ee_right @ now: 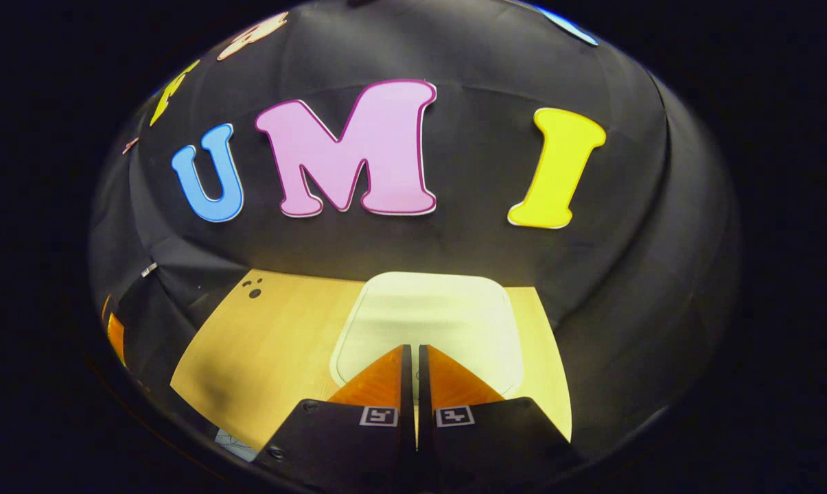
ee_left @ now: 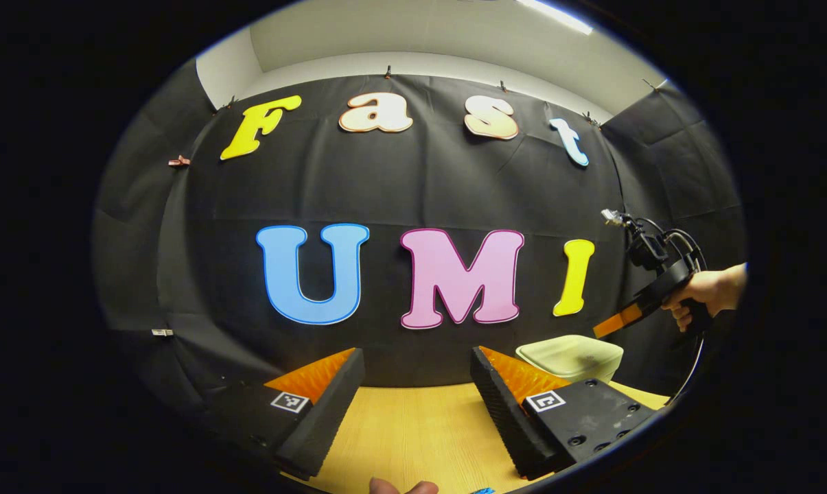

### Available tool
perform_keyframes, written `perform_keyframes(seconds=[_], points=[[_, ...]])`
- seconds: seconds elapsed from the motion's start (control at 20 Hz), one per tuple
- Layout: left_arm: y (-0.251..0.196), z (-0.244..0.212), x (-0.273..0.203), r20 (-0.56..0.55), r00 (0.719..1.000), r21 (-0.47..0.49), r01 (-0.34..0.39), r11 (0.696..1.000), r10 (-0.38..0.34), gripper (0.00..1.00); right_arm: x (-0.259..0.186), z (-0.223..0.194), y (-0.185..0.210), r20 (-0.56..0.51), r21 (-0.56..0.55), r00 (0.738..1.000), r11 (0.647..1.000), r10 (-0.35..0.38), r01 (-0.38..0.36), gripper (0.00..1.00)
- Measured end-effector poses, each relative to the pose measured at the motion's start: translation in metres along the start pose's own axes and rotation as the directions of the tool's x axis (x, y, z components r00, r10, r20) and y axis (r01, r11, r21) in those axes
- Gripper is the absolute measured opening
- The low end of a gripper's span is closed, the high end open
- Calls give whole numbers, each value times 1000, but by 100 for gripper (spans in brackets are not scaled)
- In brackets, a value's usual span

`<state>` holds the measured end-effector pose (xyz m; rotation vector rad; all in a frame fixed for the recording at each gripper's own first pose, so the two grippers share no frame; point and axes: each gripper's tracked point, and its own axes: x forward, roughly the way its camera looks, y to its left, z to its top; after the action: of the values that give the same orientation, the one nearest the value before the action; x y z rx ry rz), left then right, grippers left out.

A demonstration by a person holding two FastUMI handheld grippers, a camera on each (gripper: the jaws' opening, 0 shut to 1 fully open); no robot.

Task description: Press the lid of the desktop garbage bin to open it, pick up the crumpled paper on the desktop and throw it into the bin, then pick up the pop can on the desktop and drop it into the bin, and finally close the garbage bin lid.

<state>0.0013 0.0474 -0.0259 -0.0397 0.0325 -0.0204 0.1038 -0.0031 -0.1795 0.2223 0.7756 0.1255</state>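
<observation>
Tongs first: the right gripper (ee_right: pixel 414 357) is pointing down with its two fingers brought together, almost touching, and nothing is between them. In the right gripper view its tips are hanging over the near part of the pale cream plastic garbage bin lid (ee_right: pixel 430 312), but I cannot tell whether they are already touching it. The left gripper (ee_left: pixel 413 374) is waiting with its fingers wide apart and empty, over the near part of the light wooden desktop (ee_left: pixel 413 425).

Going farther, the bin (ee_left: pixel 569 355) is standing at the far right corner of the desktop, close to the black cloth wall, and its lid is lying flat, so the opening or the final closing press seems to be the step in hand; which one I cannot tell.

To do it well, I think the closed tips should be pressing straight down on the lid, slowly. A slanted push could be sliding this light bin toward the far edge.
</observation>
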Motion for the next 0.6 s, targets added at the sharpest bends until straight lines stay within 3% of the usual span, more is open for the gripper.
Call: perform_keyframes(seconds=[0.6], points=[[0,-11,1,-26,999,-10,-47,999,46,99,40,-36,-11,-116,12,993,1000,20,-18,6]])
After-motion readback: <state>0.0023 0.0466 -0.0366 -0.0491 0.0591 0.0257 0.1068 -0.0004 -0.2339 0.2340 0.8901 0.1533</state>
